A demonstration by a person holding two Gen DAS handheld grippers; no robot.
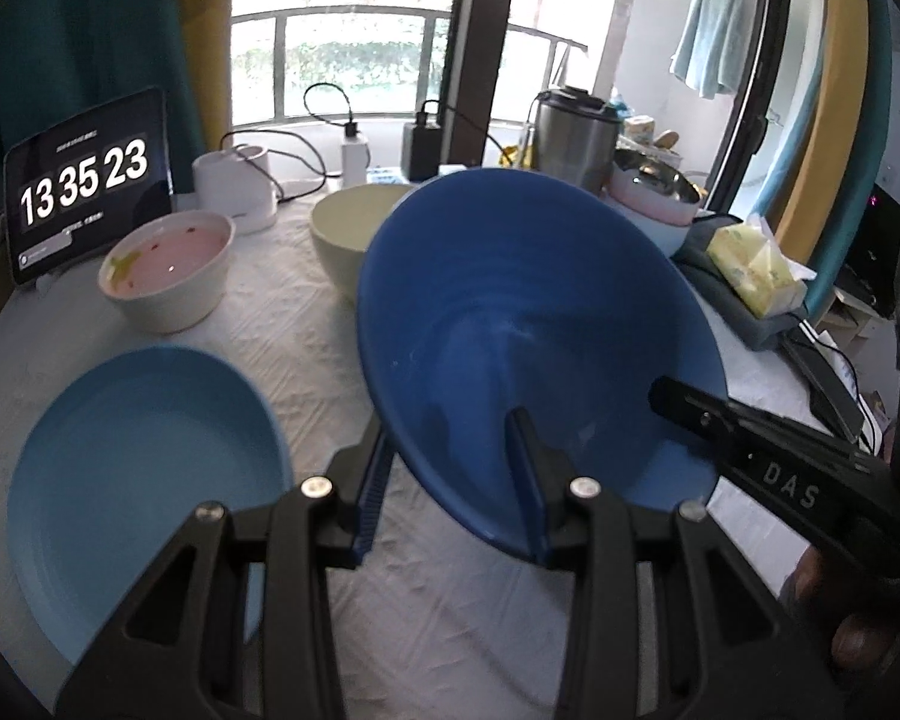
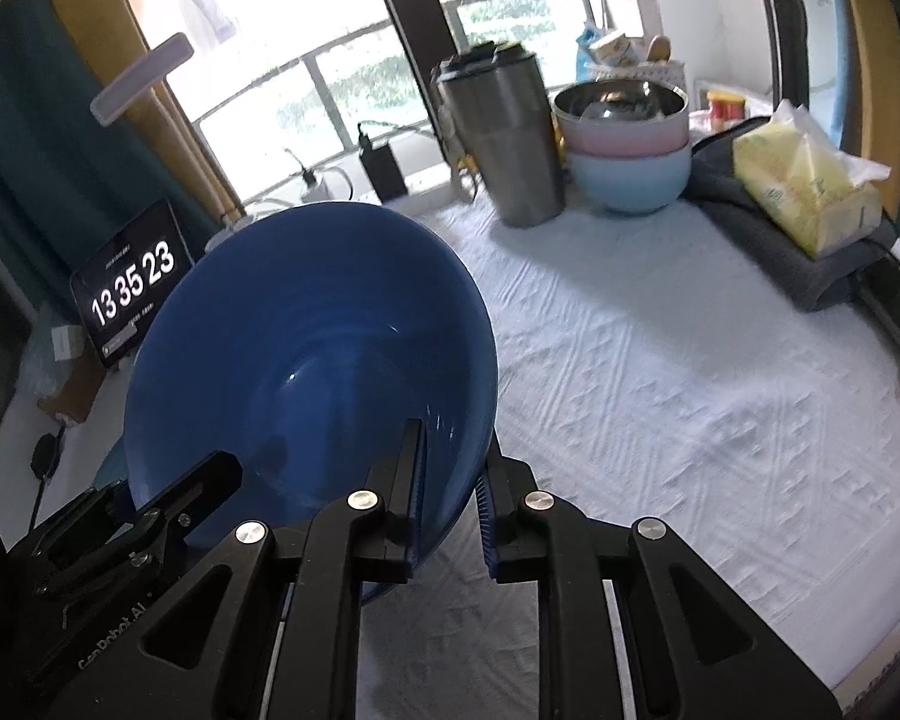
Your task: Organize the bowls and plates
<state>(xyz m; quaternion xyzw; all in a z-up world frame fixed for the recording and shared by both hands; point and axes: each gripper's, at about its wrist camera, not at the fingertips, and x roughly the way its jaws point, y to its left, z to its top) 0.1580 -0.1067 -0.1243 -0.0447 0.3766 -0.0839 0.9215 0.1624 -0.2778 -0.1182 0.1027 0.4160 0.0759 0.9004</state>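
Above the white-clothed desk [image 2: 660,360], both grippers are holding a dark blue bowl [image 1: 528,324] tilted in the air: the left gripper [image 1: 450,480] jaws are clamping its near rim, and the right gripper [image 2: 450,468] jaws are pinching the opposite rim. Beneath it to the left, a light blue plate [image 1: 144,468] is lying flat. A pink-lined bowl [image 1: 168,270] and a cream bowl [image 1: 354,234] are sitting behind, near the clock tablet [image 1: 87,183]. A steel tumbler [image 2: 504,144], stacked bowls [image 2: 627,150] and a tissue pack [image 2: 804,180] are crowding the far edge.

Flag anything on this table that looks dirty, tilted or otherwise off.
The white-walled bowl with a pink inside, near the clock tablet, holds yellow and red food scraps, so it looks unwashed. The dark blue bowl is tilted steeply, but both grippers hold its rim. Nothing looks spilled or broken.
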